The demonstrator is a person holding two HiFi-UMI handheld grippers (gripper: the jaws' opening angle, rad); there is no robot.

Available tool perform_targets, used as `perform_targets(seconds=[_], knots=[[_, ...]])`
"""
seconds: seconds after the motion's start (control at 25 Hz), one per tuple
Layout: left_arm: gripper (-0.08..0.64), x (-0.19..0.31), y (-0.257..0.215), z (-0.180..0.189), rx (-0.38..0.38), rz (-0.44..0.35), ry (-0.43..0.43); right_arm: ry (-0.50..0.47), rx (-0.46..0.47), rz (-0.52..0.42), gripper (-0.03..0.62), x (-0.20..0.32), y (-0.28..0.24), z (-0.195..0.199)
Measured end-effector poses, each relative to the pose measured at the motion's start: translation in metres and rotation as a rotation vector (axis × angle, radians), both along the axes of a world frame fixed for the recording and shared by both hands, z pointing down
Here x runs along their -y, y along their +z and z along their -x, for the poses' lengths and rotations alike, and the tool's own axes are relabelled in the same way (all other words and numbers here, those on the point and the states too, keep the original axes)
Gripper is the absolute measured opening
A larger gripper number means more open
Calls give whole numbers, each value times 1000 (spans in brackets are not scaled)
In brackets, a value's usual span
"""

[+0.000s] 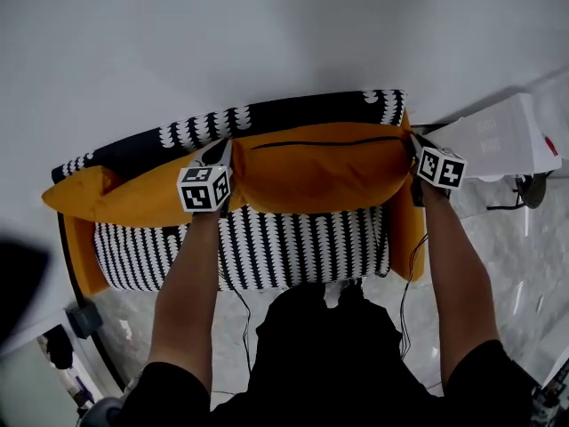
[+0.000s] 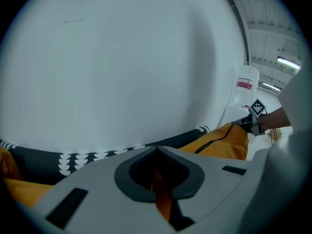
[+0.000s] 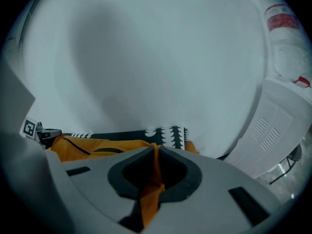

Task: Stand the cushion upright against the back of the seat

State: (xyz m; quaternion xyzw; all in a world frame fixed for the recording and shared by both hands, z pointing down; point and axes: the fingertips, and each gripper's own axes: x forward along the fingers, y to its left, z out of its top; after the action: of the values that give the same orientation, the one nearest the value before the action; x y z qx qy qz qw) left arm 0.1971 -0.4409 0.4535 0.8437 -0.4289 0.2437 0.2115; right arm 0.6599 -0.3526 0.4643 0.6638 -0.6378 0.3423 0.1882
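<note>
The orange cushion [image 1: 320, 172], with a black zip along its top, stands along the seat's black back with white markings [image 1: 293, 112], above the striped seat pad [image 1: 267, 247]. My left gripper [image 1: 224, 154] is shut on the cushion's top left corner; orange fabric [image 2: 158, 184] is pinched between its jaws. My right gripper [image 1: 414, 148] is shut on the top right corner, with an orange fold [image 3: 151, 189] in its jaws. The left gripper view shows the cushion [image 2: 224, 140] stretching to the right gripper [image 2: 251, 123]. The right gripper view shows the cushion [image 3: 97, 147] and the left gripper [image 3: 41, 133].
More orange padding lies at the seat's left [image 1: 107, 198] and down its right side [image 1: 404, 229]. A white wall [image 1: 267, 25] is right behind the seat. A white appliance [image 1: 502, 140] with a water bottle [image 3: 282, 33] stands at the right. The person's legs are against the seat front.
</note>
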Motion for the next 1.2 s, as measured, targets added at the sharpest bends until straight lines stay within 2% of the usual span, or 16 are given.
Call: perform_targets(seconds=[0.28, 0.4, 0.72, 0.92, 0.96, 1.08, 1.2], knots=[[18, 20, 15, -2, 64, -3, 54, 36, -53, 13, 52, 35, 12, -3], [18, 31, 19, -4, 56, 4, 67, 29, -50, 22, 52, 48, 21, -5], [19, 37, 36, -12, 96, 10, 99, 24, -98, 156, 54, 53, 61, -14], [21, 33, 46, -16, 191, 11, 114, 31, -97, 233, 55, 37, 81, -18], [20, 35, 48, -15, 212, 6, 106, 33, -98, 242, 64, 34, 83, -20], [20, 42, 49, -12, 244, 0, 69, 15, -114, 228, 148, 33, 79, -18], [20, 43, 48, -11, 243, 0, 54, -20, -134, 202, 161, 30, 69, -13]])
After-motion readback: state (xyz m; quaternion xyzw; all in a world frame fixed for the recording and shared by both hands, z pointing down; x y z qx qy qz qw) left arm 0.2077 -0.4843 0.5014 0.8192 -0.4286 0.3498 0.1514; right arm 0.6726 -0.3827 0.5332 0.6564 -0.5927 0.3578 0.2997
